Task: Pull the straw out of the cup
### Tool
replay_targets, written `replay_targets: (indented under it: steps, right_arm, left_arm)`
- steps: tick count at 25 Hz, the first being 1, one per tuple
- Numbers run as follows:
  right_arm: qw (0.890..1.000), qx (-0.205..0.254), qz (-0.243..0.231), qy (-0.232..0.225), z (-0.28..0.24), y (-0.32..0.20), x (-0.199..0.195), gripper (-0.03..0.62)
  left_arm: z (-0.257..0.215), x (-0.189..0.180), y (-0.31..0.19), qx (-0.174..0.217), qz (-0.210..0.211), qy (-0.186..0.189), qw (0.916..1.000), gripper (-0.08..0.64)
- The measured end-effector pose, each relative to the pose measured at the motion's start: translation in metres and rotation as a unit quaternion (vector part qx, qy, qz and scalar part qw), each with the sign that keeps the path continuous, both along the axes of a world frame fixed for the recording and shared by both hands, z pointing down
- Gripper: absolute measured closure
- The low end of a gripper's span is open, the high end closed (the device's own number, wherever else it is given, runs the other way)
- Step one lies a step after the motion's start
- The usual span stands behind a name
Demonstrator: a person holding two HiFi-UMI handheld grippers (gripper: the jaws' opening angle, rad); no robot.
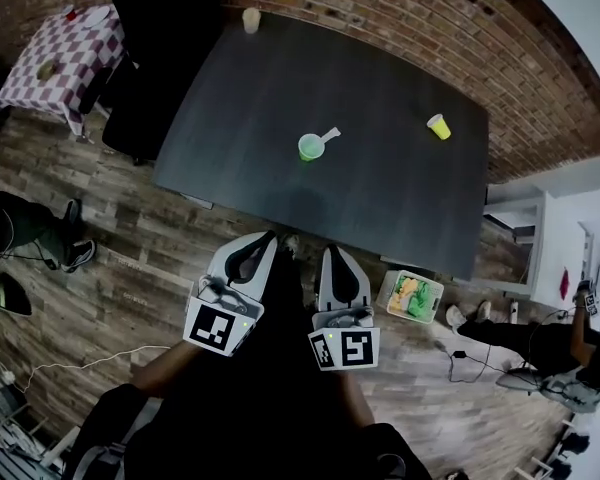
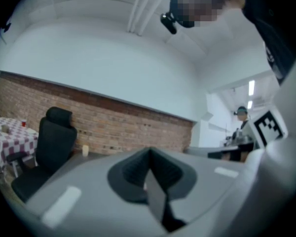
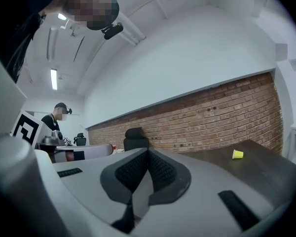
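A green cup [image 1: 309, 148] stands near the middle of the dark table [image 1: 250, 118], with a white straw [image 1: 329, 135] leaning out of it to the right. My left gripper [image 1: 271, 236] and right gripper [image 1: 332, 251] hover side by side over the floor, just short of the table's near edge and well away from the cup. Both are shut with nothing in them. In the left gripper view the left gripper [image 2: 149, 168] has its pads pressed together, and the right gripper [image 3: 148, 168] looks the same in the right gripper view. Neither gripper view shows the green cup.
A yellow cup [image 1: 438, 126] [image 3: 238, 154] lies on its side at the table's right. A beige cup [image 1: 251, 20] [image 2: 85, 150] stands at the far edge. A black office chair [image 1: 165, 48] and a checkered table [image 1: 60, 58] are far left. A small box [image 1: 411, 296] sits on the floor.
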State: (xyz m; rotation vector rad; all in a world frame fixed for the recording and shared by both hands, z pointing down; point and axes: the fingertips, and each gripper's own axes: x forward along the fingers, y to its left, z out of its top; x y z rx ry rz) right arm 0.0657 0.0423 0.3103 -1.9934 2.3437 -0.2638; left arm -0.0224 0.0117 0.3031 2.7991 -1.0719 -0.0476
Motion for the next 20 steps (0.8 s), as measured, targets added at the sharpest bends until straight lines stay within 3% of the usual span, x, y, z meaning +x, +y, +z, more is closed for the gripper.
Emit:
replay_targets:
  steps: [20]
  right_arm:
    - [0.998,-0.061,0.009,-0.015,0.07,-0.113,0.05,0.589]
  left_arm:
    - [0.06,0.055,-0.101,-0.059,-0.004,-0.014,0.9981,0.555]
